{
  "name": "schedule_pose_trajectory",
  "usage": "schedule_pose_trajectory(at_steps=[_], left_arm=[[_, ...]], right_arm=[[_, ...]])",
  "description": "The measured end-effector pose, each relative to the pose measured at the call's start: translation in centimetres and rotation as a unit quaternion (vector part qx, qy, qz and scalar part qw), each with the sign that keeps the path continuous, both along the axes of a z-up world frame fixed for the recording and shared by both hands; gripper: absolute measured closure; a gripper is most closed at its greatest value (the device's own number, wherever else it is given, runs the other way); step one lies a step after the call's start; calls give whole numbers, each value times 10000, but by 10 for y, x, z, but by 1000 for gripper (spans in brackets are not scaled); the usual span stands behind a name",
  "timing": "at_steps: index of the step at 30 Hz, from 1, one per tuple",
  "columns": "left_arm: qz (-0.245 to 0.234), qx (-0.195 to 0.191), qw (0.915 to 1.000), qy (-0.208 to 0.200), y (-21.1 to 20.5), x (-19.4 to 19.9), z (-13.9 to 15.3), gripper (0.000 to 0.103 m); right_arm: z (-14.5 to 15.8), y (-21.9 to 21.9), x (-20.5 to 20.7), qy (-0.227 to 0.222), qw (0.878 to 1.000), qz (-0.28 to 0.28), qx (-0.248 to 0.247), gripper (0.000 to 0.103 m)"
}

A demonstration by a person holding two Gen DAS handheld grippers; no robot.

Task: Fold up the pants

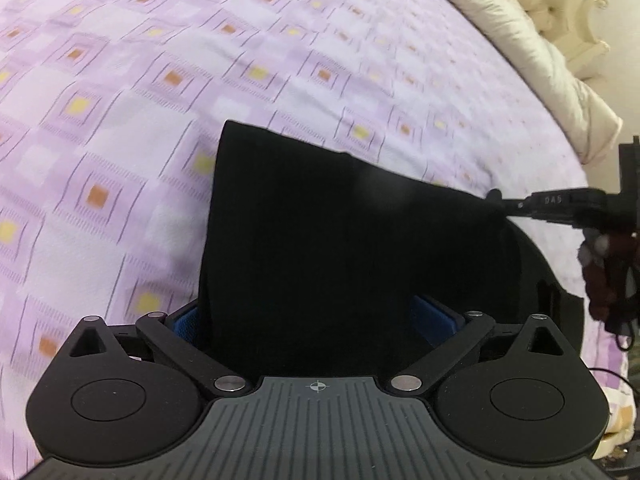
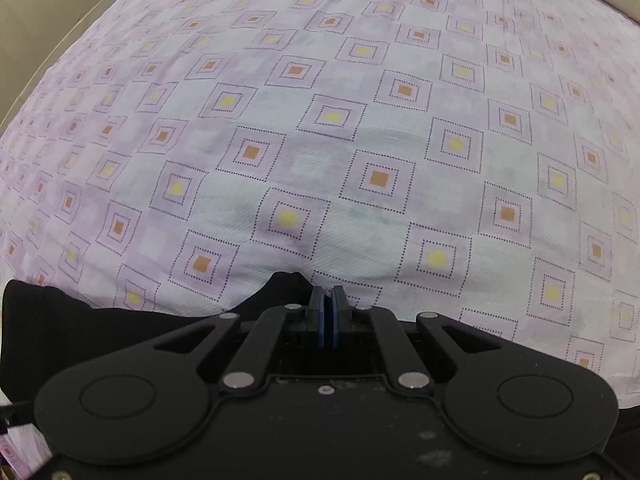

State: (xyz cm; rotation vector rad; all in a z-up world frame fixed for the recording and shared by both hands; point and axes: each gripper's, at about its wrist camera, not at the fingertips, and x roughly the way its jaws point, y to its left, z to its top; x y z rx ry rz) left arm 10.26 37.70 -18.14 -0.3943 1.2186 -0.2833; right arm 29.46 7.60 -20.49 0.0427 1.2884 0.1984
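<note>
On the purple bed (image 1: 120, 120) the black pants (image 1: 320, 220) lie soft and floppy, so I keep my right gripper (image 2: 327, 312) pinched on one edge while my left gripper (image 1: 316, 320) gapes wide around them.

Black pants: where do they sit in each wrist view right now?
Left wrist: the black pants fill the lower centre, between the wide-open left tongs.
Right wrist: along the lower left edge, a peak pinched in the shut right tongs.
Shared landmark: the purple checked bedsheet.
</note>
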Motion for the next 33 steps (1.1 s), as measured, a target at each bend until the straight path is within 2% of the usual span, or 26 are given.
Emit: schedule_pose_trajectory(at_steps=[6,9,11,12,13,14,15,16,18,21,23,27,29,33], left_arm=[[-238,35,9995,-218,-9,15,5,1],[-204,27,9995,-248,-9,13,6,2],[-7,72,9997,-232,-7,10,7,10],[85,245,9995,-204,-7,8,9,26],[142,437,9988,-185,-7,7,12,46],[236,654,9975,-161,-6,5,15,59],[390,834,9957,-124,-3,2,17,84],[565,740,9956,-88,4,-1,18,88],[839,464,9954,-72,12,-6,21,91],[691,674,9949,-303,3,-14,37,92],[694,677,9943,-438,-3,-20,48,92],[870,603,9927,-586,-4,-31,64,92],[1055,565,9915,-510,-5,-35,72,92],[941,655,9906,-747,-18,-39,89,92]], right_arm=[[1,-4,2,6,10000,-69,47,97],[0,-2,5,5,9999,-108,6,98],[2,-2,2,-24,10000,-81,-33,98],[2,-2,1,-51,9999,-80,-39,98],[3,-3,-1,-71,9999,-110,-31,98],[2,-3,-3,-82,9998,-173,-8,98],[3,-4,-4,-86,9997,-242,15,98],[4,-5,-6,-97,9995,-306,31,98],[6,-7,-10,-140,9993,-349,38,98],[14,-8,-15,-292,9991,-312,-66,95],[29,-13,-24,-638,9967,-488,-119,90],[58,-21,-52,-1047,9918,-711,185,89],[65,-19,-69,-1076,9915,-664,315,86],[73,-7,-99,-779,9931,-485,735,79]])
